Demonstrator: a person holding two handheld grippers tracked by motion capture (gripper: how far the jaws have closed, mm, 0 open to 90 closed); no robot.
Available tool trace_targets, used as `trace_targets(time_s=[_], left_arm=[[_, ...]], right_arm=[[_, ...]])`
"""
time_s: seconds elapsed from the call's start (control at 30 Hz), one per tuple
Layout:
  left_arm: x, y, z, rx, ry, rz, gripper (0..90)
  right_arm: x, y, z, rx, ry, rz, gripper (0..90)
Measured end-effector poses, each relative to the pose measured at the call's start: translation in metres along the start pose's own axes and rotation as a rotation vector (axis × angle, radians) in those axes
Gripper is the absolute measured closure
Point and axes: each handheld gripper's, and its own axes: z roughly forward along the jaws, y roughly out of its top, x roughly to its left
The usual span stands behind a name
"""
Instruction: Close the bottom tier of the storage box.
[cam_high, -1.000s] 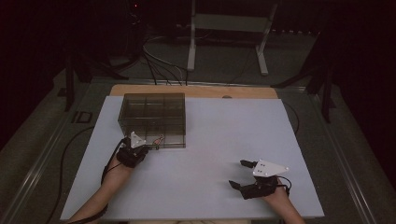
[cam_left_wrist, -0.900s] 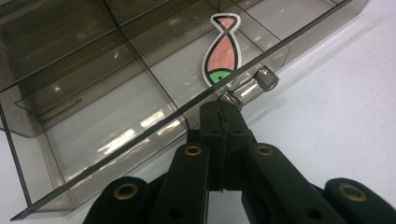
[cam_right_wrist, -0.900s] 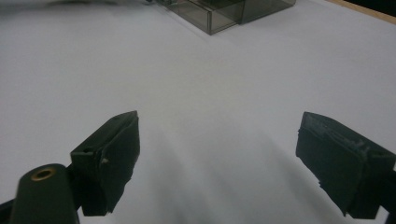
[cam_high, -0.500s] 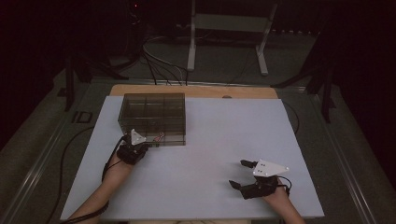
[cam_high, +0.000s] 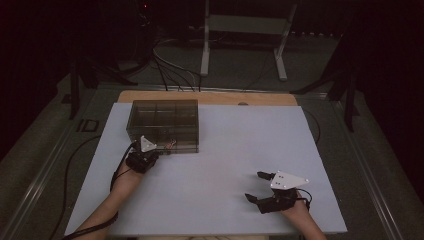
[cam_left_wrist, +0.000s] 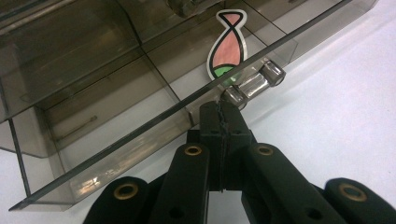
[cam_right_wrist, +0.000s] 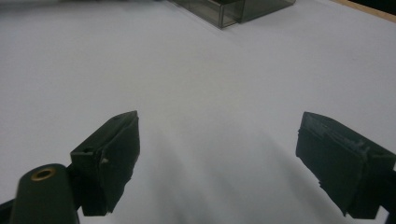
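Note:
A smoked clear compartment box (cam_high: 164, 122) stands at the back left of the white tabletop (cam_high: 250, 135). My left gripper (cam_high: 161, 151) is at its front wall. In the left gripper view the jaws are pressed together, and my left gripper (cam_left_wrist: 219, 109) has its tips against the lid's front edge beside a clear latch (cam_left_wrist: 254, 84). Whether anything thin is pinched between them I cannot tell. A pink fish-shaped piece (cam_left_wrist: 227, 44) with a green end lies under the lid. My right gripper (cam_high: 254, 186) rests open at the front right, and nothing lies between the jaws of my right gripper (cam_right_wrist: 217, 154).
The box's corner (cam_right_wrist: 233, 9) lies far ahead in the right gripper view, across bare white tabletop. A wooden strip (cam_high: 210, 97) edges the table's far side. Cables (cam_high: 170, 70) and a white stand (cam_high: 240, 25) sit on the dark floor beyond.
My left gripper has edged slightly toward the box. The right gripper has stayed where it was.

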Motion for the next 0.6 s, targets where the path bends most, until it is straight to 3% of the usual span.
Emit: trace_targets(time_s=[0.6], left_arm=[[0.0032, 0.0023, 0.0037, 0.003, 0.002, 0.000, 89.4]], right_arm=[[0.0001, 0.0001, -0.0002, -0.002, -0.002, 0.001, 13.5]])
